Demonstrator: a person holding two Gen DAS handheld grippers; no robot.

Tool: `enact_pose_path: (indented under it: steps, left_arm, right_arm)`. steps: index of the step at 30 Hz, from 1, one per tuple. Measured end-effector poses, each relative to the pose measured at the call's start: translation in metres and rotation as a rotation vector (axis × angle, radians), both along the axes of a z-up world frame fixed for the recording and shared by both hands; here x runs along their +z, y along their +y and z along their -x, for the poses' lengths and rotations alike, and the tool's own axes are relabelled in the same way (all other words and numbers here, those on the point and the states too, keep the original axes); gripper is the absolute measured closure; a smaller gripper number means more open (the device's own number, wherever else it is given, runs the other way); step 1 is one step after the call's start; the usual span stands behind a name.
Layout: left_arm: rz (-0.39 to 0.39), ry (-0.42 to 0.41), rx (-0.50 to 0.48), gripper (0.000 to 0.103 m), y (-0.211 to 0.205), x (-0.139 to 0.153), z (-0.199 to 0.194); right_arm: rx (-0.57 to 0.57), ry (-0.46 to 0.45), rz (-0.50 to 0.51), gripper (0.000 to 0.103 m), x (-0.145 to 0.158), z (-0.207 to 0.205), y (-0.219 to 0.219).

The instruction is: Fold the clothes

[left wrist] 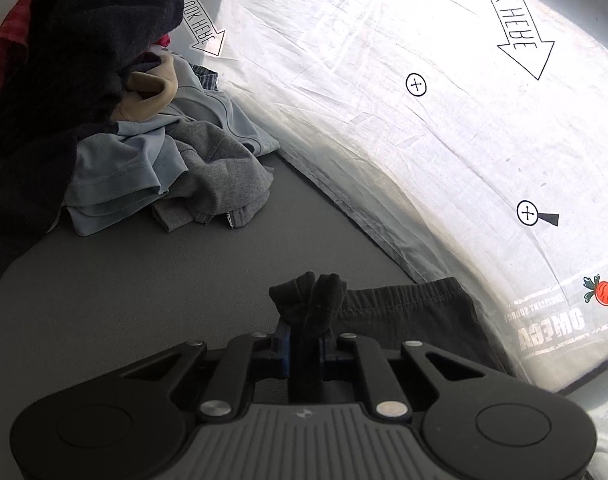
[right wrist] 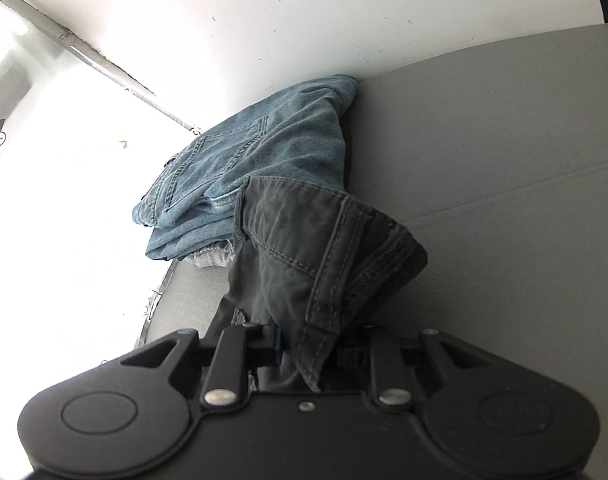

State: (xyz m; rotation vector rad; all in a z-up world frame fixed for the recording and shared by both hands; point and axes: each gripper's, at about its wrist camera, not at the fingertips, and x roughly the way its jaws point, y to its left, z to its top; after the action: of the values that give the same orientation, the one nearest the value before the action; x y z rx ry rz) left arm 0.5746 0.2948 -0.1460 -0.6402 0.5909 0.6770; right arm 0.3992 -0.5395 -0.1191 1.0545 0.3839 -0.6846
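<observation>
Both grippers' pads hidden by gripped cloth

Ahead-left of the left gripper (left wrist: pixel 306 344): heaped clothes pile (left wrist: pixel 115 128) on the table (left wrist: pixel 143 300). Pinched garment (left wrist: pixel 404 312) trailing right. Beyond the right gripper (right wrist: pixel 308 356): folded jeans (right wrist: pixel 243 168) behind held trousers (right wrist: pixel 304 248).

A grey desk (left wrist: pixel 103 300) fills the bottom of the left view. A white sheet (left wrist: pixel 404 120) lies along its far edge. The sheet has black arrows (left wrist: pixel 516 20) with words on them, small circles with a cross (left wrist: pixel 416 85), and orange carrots (left wrist: pixel 606 293). In the right view, a white wall (right wrist: pixel 304 12) stands behind the desk.
</observation>
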Motion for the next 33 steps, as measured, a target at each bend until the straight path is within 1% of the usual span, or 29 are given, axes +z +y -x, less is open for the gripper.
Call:
enact_pose_path:
  steps: [2, 5, 7, 8, 9, 10, 12, 13, 14, 15, 16, 17, 18, 19, 20, 22, 23, 25, 26, 28, 30, 31, 32, 33]
  left_arm:
    - [0.036, -0.030, 0.029, 0.090, 0.007, 0.010, 0.029]
    - [0.045, -0.050, 0.078, 0.090, 0.016, 0.023, 0.083]
    - [0.040, -0.065, 0.103, 0.091, 0.015, 0.026, 0.128]
    - [0.035, -0.076, 0.115, 0.091, 0.015, 0.029, 0.157]
    - [0.028, -0.079, 0.128, 0.091, 0.013, 0.031, 0.186]
    - [0.015, -0.065, 0.141, 0.091, 0.009, 0.030, 0.213]
    - [-0.003, -0.023, 0.168, 0.090, 0.002, 0.025, 0.266]
    - [0.007, 0.036, 0.185, 0.088, -0.001, 0.012, 0.290]
    - [0.016, 0.095, 0.202, 0.085, -0.005, -0.001, 0.315]
    - [0.029, 0.155, 0.216, 0.079, -0.009, -0.015, 0.337]
    - [0.040, 0.222, 0.227, 0.077, -0.013, -0.027, 0.351]
    - [0.025, 0.286, 0.246, 0.077, -0.018, -0.032, 0.362]
    - [-0.019, 0.321, 0.266, 0.077, -0.025, -0.030, 0.370]
    - [-0.068, 0.317, 0.268, 0.077, -0.032, -0.023, 0.377]
    - [-0.112, 0.311, 0.262, 0.073, -0.039, -0.016, 0.381]
    - [-0.178, 0.292, 0.215, 0.053, -0.047, -0.003, 0.380]
    - [-0.208, 0.280, 0.186, 0.051, -0.052, 0.004, 0.377]
    - [-0.244, 0.249, 0.090, 0.051, -0.068, 0.011, 0.361]
    - [-0.250, 0.238, 0.035, 0.051, -0.079, 0.012, 0.350]
    - [-0.246, 0.219, -0.081, 0.047, -0.105, 0.011, 0.326]
    - [-0.221, 0.208, -0.218, 0.037, -0.137, 0.002, 0.300]
    - [-0.212, 0.207, -0.292, 0.036, -0.155, -0.004, 0.287]
    - [-0.208, 0.209, -0.370, 0.036, -0.175, -0.011, 0.275]
    - [-0.209, 0.220, -0.445, 0.031, -0.194, -0.017, 0.264]
  right_arm:
    - [0.013, -0.078, -0.015, 0.081, 0.013, 0.009, -0.003]
    - [0.058, -0.146, -0.004, 0.082, 0.033, 0.018, -0.005]
    - [0.107, -0.170, 0.022, 0.082, 0.048, 0.025, -0.005]
    - [0.122, -0.183, 0.020, 0.082, 0.052, 0.028, -0.005]
    - [0.141, -0.203, 0.012, 0.082, 0.056, 0.033, -0.007]
    - [0.164, -0.216, 0.012, 0.082, 0.057, 0.038, -0.009]
    - [0.204, -0.183, 0.028, 0.082, 0.054, 0.046, -0.011]
    - [0.223, -0.162, 0.037, 0.082, 0.052, 0.049, -0.012]
    - [0.227, -0.113, 0.030, 0.081, 0.043, 0.053, -0.014]
    - [0.223, -0.053, 0.017, 0.079, 0.032, 0.056, -0.017]
    - [0.221, 0.020, -0.003, 0.078, 0.018, 0.058, -0.022]
    - [0.224, 0.099, -0.018, 0.075, 0.005, 0.057, -0.024]
    - [0.230, 0.179, -0.029, 0.071, -0.007, 0.054, -0.025]
    - [0.239, 0.225, -0.010, 0.067, -0.013, 0.054, -0.024]
    - [0.247, 0.243, 0.019, 0.061, -0.013, 0.054, -0.020]
    - [0.281, 0.290, 0.109, 0.052, -0.003, 0.052, -0.010]
    - [0.300, 0.312, 0.147, 0.050, 0.001, 0.050, -0.006]
    - [0.346, 0.353, 0.213, 0.046, 0.007, 0.044, 0.000]
    - [0.365, 0.373, 0.244, 0.042, 0.009, 0.042, 0.006]
    - [0.392, 0.405, 0.304, 0.040, 0.011, 0.042, 0.015]
    - [0.405, 0.427, 0.360, 0.037, 0.016, 0.051, 0.021]
    - [0.413, 0.435, 0.384, 0.035, 0.018, 0.055, 0.026]
    - [0.431, 0.439, 0.410, 0.030, 0.019, 0.058, 0.033]
    - [0.453, 0.442, 0.439, 0.028, 0.020, 0.061, 0.041]
